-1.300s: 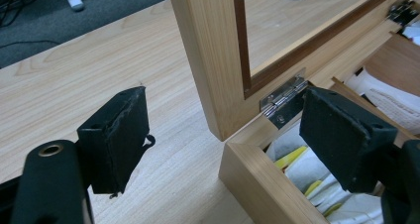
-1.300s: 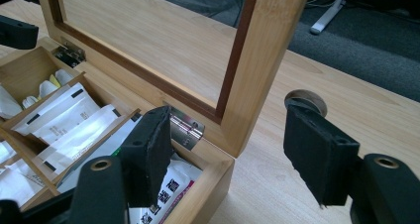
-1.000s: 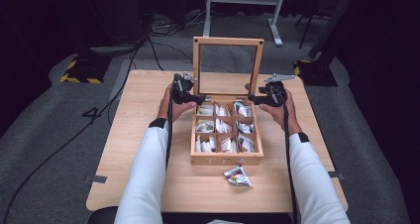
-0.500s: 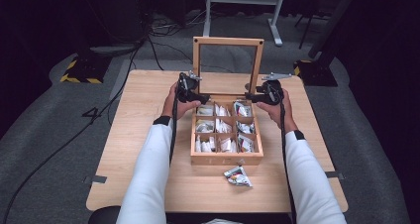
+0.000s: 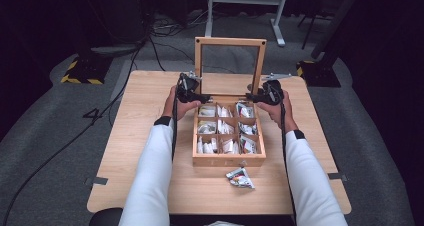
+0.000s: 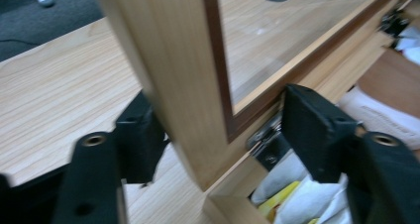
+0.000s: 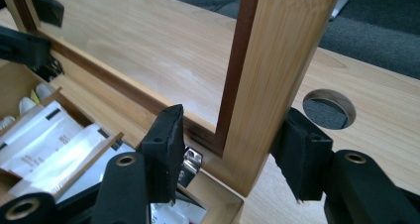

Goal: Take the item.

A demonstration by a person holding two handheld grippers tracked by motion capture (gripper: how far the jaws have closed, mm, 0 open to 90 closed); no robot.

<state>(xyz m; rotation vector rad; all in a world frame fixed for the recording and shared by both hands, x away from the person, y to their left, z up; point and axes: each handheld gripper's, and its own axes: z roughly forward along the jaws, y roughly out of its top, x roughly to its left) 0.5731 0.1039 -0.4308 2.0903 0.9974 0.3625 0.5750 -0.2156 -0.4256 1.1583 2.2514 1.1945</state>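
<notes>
Left tool point(image 5: 202, 95) and right tool point(image 5: 253, 98) each straddle a side post of the upright glass lid point(image 5: 230, 42), jaws open, not clamping. Wooden tea box point(image 5: 229, 160) sits mid desk point(image 5: 140, 136), loose packets point(image 5: 240, 177) near it

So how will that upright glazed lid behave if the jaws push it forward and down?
The lid looks stiff: a solid wooden frame, so it should not flex. It will probably swing on the metal hinge rather than slide. Its clear pane seems fragile, so letting it drop onto the box may be risky.

High view looks down; gripper views sit close, sharing the lid frame point(image 5: 229, 66).
</notes>
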